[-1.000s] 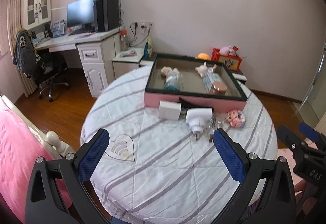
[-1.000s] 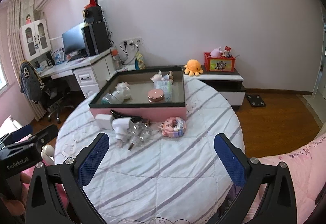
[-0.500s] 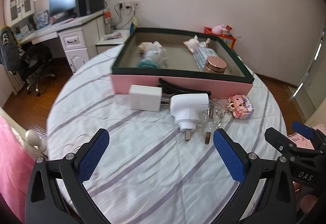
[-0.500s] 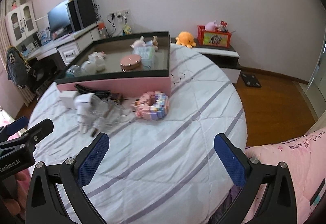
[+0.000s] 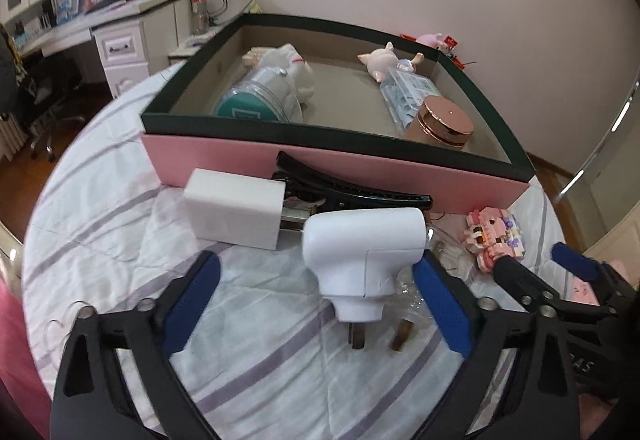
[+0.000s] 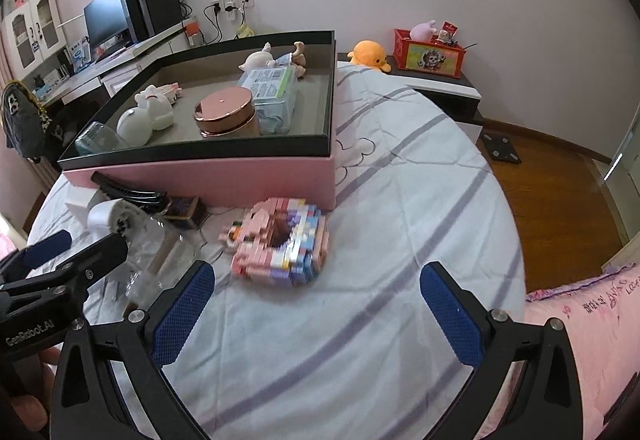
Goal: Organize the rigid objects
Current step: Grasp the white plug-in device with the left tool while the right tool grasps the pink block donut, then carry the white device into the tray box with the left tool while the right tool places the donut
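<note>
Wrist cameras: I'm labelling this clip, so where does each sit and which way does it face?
Left wrist: on the left hand-held gripper, angled down at the white plug; the right hand-held gripper shows at right.
Right wrist: on the right hand-held gripper, angled down at the block toy; the left one shows at left.
Shared: pink box, toy, plug.

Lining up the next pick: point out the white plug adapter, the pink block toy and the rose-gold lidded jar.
white plug adapter (image 5: 362,240), left wrist view, front face of its body.
pink block toy (image 6: 280,240), right wrist view, top of the bricks.
rose-gold lidded jar (image 6: 225,107), right wrist view, centre of the lid.
</note>
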Tool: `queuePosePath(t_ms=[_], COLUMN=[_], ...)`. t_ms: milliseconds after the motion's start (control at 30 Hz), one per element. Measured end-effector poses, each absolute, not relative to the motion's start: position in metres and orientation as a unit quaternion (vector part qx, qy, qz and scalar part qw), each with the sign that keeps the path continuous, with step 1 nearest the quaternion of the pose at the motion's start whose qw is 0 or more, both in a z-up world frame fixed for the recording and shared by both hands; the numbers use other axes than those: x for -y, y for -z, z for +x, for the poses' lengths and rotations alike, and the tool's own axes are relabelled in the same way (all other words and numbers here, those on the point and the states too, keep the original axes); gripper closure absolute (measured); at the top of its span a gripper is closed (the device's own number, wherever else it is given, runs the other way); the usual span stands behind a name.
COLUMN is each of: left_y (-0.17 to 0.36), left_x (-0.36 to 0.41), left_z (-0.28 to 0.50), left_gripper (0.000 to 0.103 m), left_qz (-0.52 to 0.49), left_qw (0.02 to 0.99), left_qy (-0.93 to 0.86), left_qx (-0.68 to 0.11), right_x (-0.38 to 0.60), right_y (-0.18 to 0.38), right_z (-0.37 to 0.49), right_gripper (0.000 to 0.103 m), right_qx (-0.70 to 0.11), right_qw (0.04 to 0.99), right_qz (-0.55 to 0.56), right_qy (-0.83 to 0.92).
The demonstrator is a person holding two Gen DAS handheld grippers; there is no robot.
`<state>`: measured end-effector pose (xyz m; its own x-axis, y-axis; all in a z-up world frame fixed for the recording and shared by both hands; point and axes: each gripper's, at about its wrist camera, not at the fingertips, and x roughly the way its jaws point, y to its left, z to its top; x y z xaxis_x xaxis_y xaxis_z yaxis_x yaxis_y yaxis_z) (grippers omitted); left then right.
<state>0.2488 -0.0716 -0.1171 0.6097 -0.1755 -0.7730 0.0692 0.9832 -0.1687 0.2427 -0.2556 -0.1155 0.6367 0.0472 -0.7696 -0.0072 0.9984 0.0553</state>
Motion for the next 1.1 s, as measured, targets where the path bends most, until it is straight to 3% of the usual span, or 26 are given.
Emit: queuePosePath(t_ms=[67, 133, 200, 267, 333, 433, 467, 1100], left_y=[0.124, 0.126, 0.125, 0.125, 0.125, 0.123, 0.122, 0.063], left_x=[0.073, 0.073, 0.074, 0.074, 0.074, 0.074, 0.074, 0.05], left_z=[0.255, 0.256, 0.256, 0.257, 0.257, 0.254, 0.253, 0.211], left_gripper=[0.03, 0.032, 0.041, 0.059, 0.059, 0.059, 0.059, 0.059], left_qz=[-0.058, -0.062, -0.06, -0.062, -0.064, -0.062, -0.062, -0.045], left_qw=[0.888, 0.887, 0.888, 0.886, 0.885, 0.886, 0.887, 0.914], left_qy=[0.073, 0.078, 0.081, 0.087, 0.086, 0.086, 0.085, 0.083], left_qx=[-0.45, -0.451, -0.45, -0.451, -0.452, -0.451, -0.45, -0.395], right_x=[0.253, 0.247, 0.246, 0.248, 0.247, 0.245, 0.244, 0.245], right_y=[0.119, 0.125, 0.131, 0.135, 0.133, 0.131, 0.13, 0.07], right_z=[0.248, 0.255, 0.26, 0.263, 0.263, 0.263, 0.262, 0.223], right_gripper=[0.0, 0.0, 0.002, 0.006, 0.01, 0.028, 0.04, 0.04], right_qx=[-0.431, -0.437, -0.443, -0.445, -0.441, -0.436, -0.433, -0.395], right_qw=[0.902, 0.899, 0.896, 0.895, 0.897, 0.9, 0.901, 0.914], right_qz=[0.025, 0.018, 0.013, 0.015, 0.012, 0.0, -0.001, 0.051], right_qy=[-0.029, -0.033, -0.022, -0.01, -0.013, -0.015, -0.017, -0.079])
